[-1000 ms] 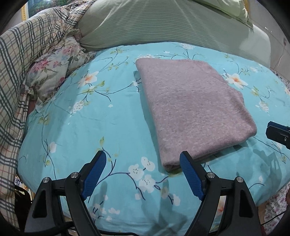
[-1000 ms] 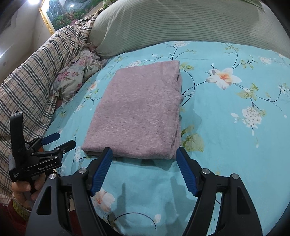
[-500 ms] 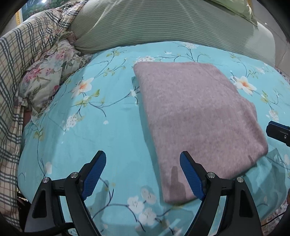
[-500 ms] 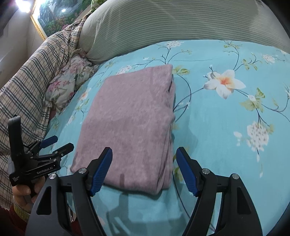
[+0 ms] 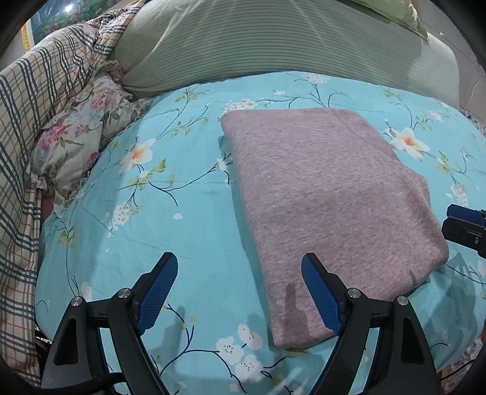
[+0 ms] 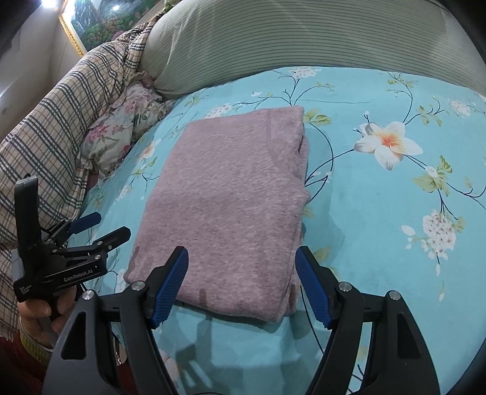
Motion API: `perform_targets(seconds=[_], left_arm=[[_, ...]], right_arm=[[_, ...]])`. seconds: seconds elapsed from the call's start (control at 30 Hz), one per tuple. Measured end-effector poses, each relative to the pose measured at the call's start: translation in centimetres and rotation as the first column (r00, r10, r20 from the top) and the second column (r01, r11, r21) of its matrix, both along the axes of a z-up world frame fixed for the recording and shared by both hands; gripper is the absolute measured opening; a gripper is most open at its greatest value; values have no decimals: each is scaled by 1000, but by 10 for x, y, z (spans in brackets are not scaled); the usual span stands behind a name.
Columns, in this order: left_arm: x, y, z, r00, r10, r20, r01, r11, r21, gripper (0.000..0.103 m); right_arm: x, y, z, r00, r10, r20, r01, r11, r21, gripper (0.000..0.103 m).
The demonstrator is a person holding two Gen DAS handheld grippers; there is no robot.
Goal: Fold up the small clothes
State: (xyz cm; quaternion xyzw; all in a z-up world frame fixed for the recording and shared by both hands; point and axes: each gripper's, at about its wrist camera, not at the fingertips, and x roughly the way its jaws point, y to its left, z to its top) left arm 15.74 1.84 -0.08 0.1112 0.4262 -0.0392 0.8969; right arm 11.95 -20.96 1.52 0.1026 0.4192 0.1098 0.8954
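A folded mauve knit garment point(image 5: 328, 197) lies flat on the turquoise floral bedsheet point(image 5: 188, 212); it also shows in the right wrist view point(image 6: 231, 206). My left gripper point(image 5: 240, 291) is open and empty, with its right finger over the garment's near left corner. My right gripper point(image 6: 241, 282) is open and empty, its fingers spread above the garment's near edge. In the right wrist view the left gripper point(image 6: 100, 226) stands at the garment's left side. The right gripper's fingertip point(image 5: 464, 221) shows at the right edge of the left wrist view.
A green striped pillow point(image 5: 273, 42) lies along the back of the bed. A plaid blanket point(image 5: 36, 100) and a floral pillow point(image 5: 79, 130) are piled at the left. A framed picture point(image 6: 100, 21) hangs on the wall behind.
Both grippers have moved forward over the near edge of the garment and stayed open. The garment has not moved.
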Motion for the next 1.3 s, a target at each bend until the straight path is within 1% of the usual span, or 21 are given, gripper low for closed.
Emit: perform_targets(seconds=[0.07, 0.1, 0.13, 0.43, 0.63, 0.7, 0.83, 0.97, 1.1, 1.3], left_arm=[[-2, 0, 2, 1000, 0, 1, 0, 1000, -7, 84], [-4, 0, 3, 1000, 1, 2, -1, 1000, -7, 84], [-6, 1, 4, 1000, 1, 6, -1, 1000, -8, 84], [-40, 6, 9, 1000, 5, 25, -5, 1000, -2, 87], [-64, 8, 11, 999, 6, 37, -7, 1000, 14, 90], [-68, 10, 12, 999, 10, 40, -11, 1000, 22, 92], [-83, 11, 19, 997, 10, 74, -11, 1000, 20, 93], [-91, 9, 23, 996, 13, 91, -16, 1000, 24, 95], [-96, 5, 25, 995, 13, 103, -18, 999, 48, 96], [-102, -1, 22, 995, 1, 96, -3, 1000, 22, 97]], right_arm=[[-2, 0, 3, 1000, 3, 5, -3, 1000, -3, 78], [-5, 1, 6, 1000, 3, 10, -3, 1000, -10, 82], [-7, 2, 8, 1000, 6, 15, -6, 1000, -17, 84], [-37, 21, 13, 997, 68, 21, -66, 993, -96, 95], [-58, 32, 17, 995, 93, 37, -88, 988, -127, 96], [-63, 34, 18, 994, 97, 41, -91, 986, -138, 97], [-74, 37, 20, 994, 104, 46, -96, 984, -149, 98], [-82, 39, 20, 994, 103, 47, -95, 984, -152, 98], [-87, 40, 18, 994, 102, 49, -94, 984, -151, 98], [-88, 43, 13, 994, 101, 37, -95, 985, -145, 98]])
